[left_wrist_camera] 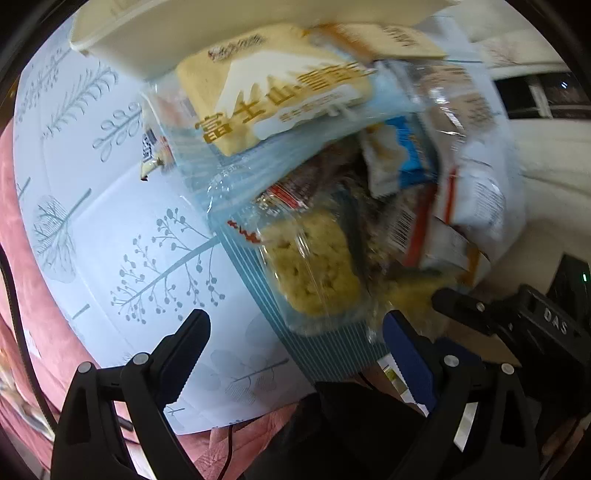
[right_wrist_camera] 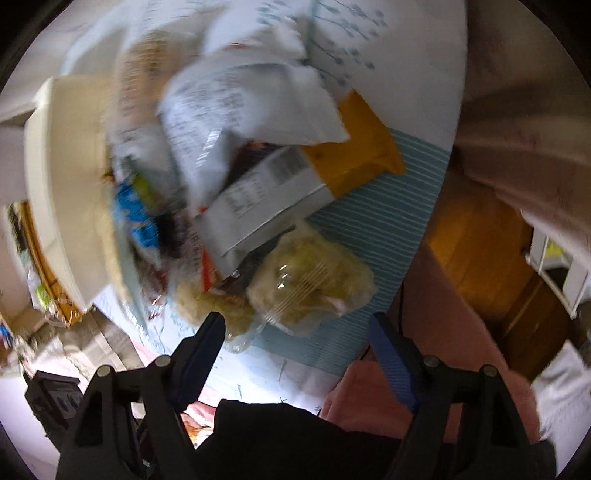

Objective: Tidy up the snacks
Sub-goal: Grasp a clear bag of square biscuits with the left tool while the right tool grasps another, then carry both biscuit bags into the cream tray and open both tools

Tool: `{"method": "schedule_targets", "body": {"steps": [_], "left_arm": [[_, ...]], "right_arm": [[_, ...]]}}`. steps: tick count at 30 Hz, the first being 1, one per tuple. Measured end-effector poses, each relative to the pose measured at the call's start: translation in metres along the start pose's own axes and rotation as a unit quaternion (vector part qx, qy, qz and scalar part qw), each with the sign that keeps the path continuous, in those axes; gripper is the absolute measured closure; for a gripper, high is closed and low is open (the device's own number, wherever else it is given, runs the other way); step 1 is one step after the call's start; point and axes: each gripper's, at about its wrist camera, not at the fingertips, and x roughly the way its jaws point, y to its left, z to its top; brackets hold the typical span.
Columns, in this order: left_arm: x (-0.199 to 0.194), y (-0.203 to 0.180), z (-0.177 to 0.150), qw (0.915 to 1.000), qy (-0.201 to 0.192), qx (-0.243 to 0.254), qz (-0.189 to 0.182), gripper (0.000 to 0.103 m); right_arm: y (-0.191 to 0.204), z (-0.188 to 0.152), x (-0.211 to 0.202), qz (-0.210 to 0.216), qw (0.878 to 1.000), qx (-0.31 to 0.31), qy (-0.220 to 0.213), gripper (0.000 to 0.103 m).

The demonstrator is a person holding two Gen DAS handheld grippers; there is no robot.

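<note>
Snack packets lie heaped on the counter, spilling from a cream bin at 12 o'clock. Left gripper and right gripper both released, empty.

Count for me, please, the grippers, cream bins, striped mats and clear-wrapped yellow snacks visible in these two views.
Grippers: 2 (left gripper, right gripper)
Cream bin: 1
Striped mat: 1
Clear-wrapped yellow snacks: 2
Total: 6
</note>
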Motion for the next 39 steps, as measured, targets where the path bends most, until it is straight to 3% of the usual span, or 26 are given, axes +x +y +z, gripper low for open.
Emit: {"method": "schedule_targets", "body": {"steps": [8, 11, 16, 18, 20, 23, 30, 39], "left_arm": [[0.031, -0.003, 0.018, 0.9988, 0.033, -0.032, 0.016, 0.011], [0.045, -0.005, 0.029, 0.998, 0.04, -0.044, 0.021, 0.019], [0.058, -0.004, 0.037, 0.9973, 0.042, -0.059, 0.008, 0.025], [0.062, -0.003, 0.041, 0.9972, 0.044, -0.061, 0.0, 0.031], [0.072, -0.005, 0.044, 0.9967, 0.045, -0.065, -0.019, 0.046], [0.078, -0.007, 0.046, 0.9963, 0.044, -0.069, -0.024, 0.046], [0.07, 0.0, 0.024, 0.9964, 0.037, -0.074, -0.017, 0.049], [0.041, 0.012, -0.026, 0.9971, -0.019, -0.068, -0.029, 0.053]], "right_arm": [[-0.006, 0.02, 0.016, -0.018, 0.998, 0.051, 0.028, 0.027], [-0.004, 0.022, 0.021, -0.024, 0.998, 0.054, 0.035, 0.03], [-0.008, 0.032, 0.036, -0.025, 0.995, 0.075, 0.055, 0.034], [-0.009, 0.034, 0.037, -0.028, 0.995, 0.078, 0.056, 0.035], [-0.007, 0.037, 0.037, -0.033, 0.995, 0.077, 0.058, 0.036], [-0.005, 0.038, 0.038, -0.031, 0.995, 0.078, 0.058, 0.043], [-0.011, 0.033, 0.032, -0.025, 0.997, 0.068, 0.038, 0.05], [-0.009, -0.01, 0.011, 0.004, 0.999, 0.041, 0.002, 0.052]]}}
